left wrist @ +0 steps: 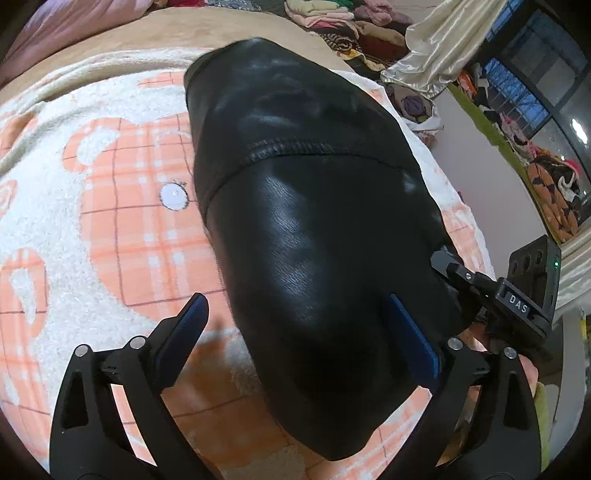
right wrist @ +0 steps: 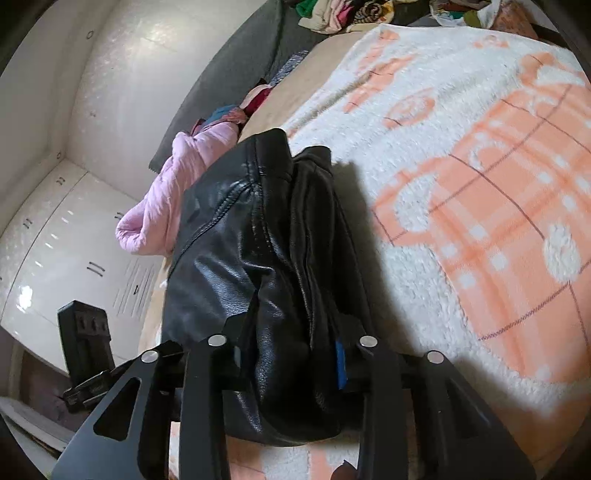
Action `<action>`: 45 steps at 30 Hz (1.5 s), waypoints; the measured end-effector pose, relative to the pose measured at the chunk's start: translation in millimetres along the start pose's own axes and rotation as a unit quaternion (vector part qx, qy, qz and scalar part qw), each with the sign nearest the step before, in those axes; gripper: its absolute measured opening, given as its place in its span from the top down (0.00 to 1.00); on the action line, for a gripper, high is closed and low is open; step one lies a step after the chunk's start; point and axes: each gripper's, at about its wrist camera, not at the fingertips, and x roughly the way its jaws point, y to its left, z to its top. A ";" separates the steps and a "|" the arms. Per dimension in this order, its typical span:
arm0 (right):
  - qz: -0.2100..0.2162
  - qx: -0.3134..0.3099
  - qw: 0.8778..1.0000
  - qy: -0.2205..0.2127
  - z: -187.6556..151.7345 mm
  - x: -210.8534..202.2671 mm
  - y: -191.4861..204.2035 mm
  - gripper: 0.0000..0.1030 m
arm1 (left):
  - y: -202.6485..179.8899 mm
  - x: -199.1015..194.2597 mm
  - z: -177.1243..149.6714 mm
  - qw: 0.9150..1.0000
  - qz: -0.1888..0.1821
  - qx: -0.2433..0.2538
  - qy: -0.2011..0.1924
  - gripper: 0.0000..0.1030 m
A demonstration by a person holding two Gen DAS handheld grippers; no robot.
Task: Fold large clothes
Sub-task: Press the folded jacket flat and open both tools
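Observation:
A black leather garment [left wrist: 314, 206] lies folded into a long bundle on a white and orange plaid blanket [left wrist: 122, 221]. My left gripper [left wrist: 295, 325] is open, its blue-padded fingers [left wrist: 413, 339] straddling the bundle's near end from above. In the right wrist view my right gripper [right wrist: 291, 350] is shut on the thick folded edge of the leather garment [right wrist: 258, 236], which bulges between its fingers. The right gripper also shows in the left wrist view [left wrist: 491, 288], at the bundle's right side.
The blanket [right wrist: 480, 184] covers a bed. A pink garment [right wrist: 177, 195] lies off the bed's edge by white cabinets [right wrist: 74, 229]. Piles of clothes [left wrist: 354, 26] lie beyond the bed, and a cream curtain [left wrist: 436, 40] hangs by a window.

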 end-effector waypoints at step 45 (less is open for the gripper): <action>-0.158 -0.179 0.958 -0.160 -85.6 -106.0 77.4 0.08 | -22.4 -44.7 -36.3 0.996 0.027 0.067 -0.049 0.09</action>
